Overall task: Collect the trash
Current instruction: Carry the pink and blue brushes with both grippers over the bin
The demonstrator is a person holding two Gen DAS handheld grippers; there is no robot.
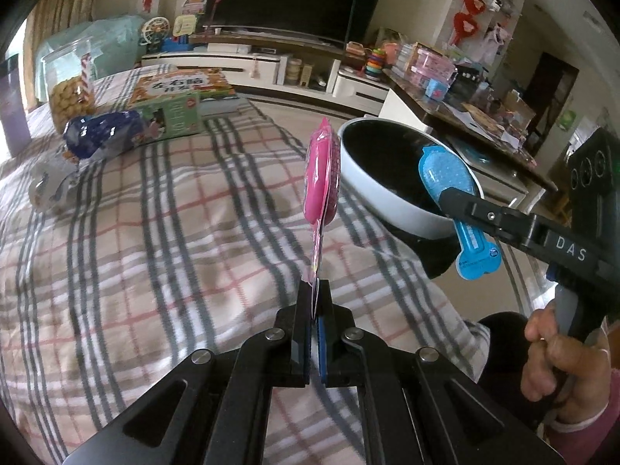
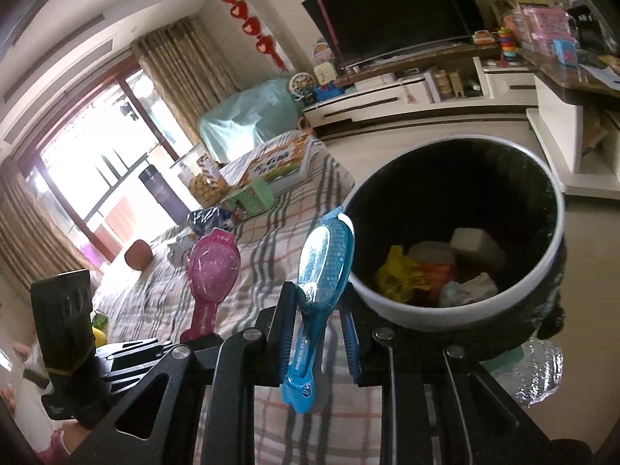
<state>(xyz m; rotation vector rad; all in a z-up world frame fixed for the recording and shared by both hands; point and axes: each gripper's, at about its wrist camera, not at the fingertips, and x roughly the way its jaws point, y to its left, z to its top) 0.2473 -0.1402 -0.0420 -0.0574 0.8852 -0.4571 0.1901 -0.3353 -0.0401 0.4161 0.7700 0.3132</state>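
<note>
**Two wrappers in hand, bin just ahead, more trash behind you**

You are mid-haul. Your left gripper [image 1: 314, 290] is pinched tight on the bottom edge of the pink package [image 1: 321, 174], which stands upright above the fingers over the plaid cloth [image 1: 174, 232]. Your right gripper [image 2: 316, 310] is narrowed onto the blue package [image 2: 323, 267], clamping it around its neck; its head leans toward the rim of the trash bin [image 2: 558, 209] at about one o'clock in the right wrist view, close to the rim but not clearly over the opening.

Done so far, judging by the bin's contents: a yellow wrapper [image 2: 395, 275], something orange, a white block [image 2: 478, 246] and a crumpled white piece already lie at the bottom. Neither package you hold is in yet, so both drops remain.

Still left on the cloth, at ten o'clock in the left wrist view: a blue crinkled bag [image 1: 104, 131] and a clear wrapper [image 1: 50, 190] beside it. The green box [image 1: 174, 116], book and cookie jar [image 1: 69, 89] may not be trash; you would have to decide.

Hard to make out: the bin's far inner wall is black and swallows detail, its base is hidden behind your right gripper, and the silvery thing at four o'clock in the right wrist view is cut off. What the pink package holds cannot be read edge-on.
</note>
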